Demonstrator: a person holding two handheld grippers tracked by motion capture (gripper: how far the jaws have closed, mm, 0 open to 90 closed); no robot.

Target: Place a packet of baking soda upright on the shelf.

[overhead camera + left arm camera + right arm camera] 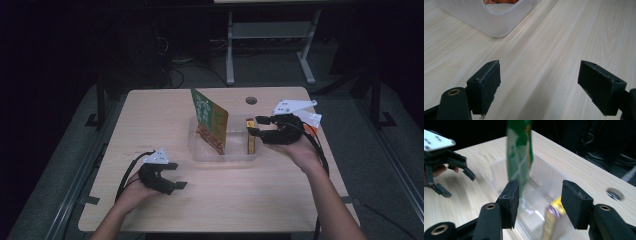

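Two packets stand in a clear plastic bin (200, 150) at the middle of the wooden table (150, 115): a tall green snack bag (210, 117) leaning at its left part, and a slim yellow packet (250, 140) upright at its right end. Right gripper (256, 126) hovers just above the yellow packet with jaws spread apart and nothing between them. Left gripper (175, 175) rests near the table's near-left area, well apart from the bin, jaws wide and empty.
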